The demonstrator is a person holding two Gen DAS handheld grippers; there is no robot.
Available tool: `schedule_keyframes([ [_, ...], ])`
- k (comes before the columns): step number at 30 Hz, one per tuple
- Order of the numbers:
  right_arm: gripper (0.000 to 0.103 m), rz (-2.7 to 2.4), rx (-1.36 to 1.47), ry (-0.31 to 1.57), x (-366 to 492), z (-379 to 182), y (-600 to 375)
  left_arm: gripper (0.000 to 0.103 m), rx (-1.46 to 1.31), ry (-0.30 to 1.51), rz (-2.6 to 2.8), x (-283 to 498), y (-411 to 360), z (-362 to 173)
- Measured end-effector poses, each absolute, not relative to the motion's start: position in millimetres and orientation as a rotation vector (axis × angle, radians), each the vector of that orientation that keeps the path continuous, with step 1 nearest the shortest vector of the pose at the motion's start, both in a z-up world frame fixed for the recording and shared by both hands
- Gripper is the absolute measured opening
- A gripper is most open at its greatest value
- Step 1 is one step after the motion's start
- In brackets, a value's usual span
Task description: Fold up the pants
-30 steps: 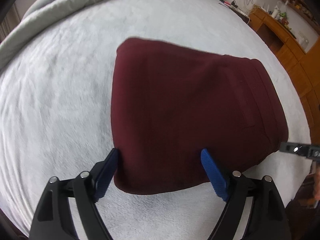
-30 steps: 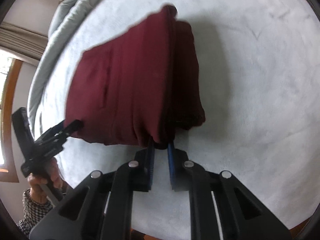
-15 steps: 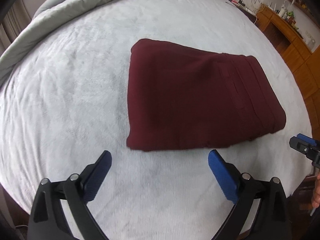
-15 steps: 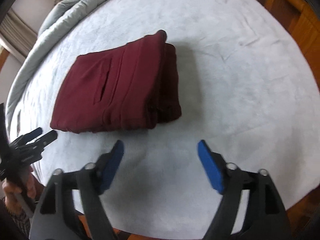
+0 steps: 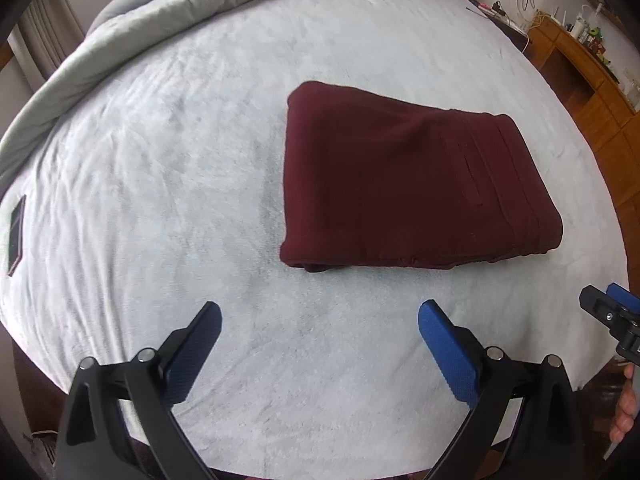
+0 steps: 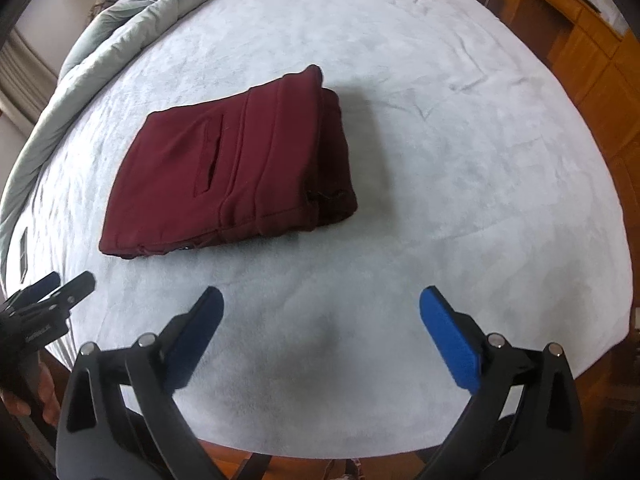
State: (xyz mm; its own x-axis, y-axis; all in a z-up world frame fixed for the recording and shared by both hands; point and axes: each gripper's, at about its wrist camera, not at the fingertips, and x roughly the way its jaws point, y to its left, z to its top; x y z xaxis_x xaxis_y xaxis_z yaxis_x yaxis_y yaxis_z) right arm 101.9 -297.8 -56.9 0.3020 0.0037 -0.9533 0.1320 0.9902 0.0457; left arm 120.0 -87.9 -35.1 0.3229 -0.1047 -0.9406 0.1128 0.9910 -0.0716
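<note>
Both grippers released the folded pants; left jaws wide, right jaws opening, empty.

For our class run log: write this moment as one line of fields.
stage: fold done | maroon pants: folded, flat on bed | left tongs: open, empty | right tongs: opening, empty

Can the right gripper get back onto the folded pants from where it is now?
Probably yes. The right gripper has its jaws opening with nothing between them, and only bare blanket lies between it and the pants; the left gripper sits off to the side.
</note>
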Motion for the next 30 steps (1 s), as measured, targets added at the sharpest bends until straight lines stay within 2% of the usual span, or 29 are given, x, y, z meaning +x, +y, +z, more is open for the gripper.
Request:
schedule_keyframes([
  [30, 0.098, -0.076, 0.144, 1.289, 100, -50, -287, 0.099, 0.006, 1.192, -0.141, 104, -88, -13],
])
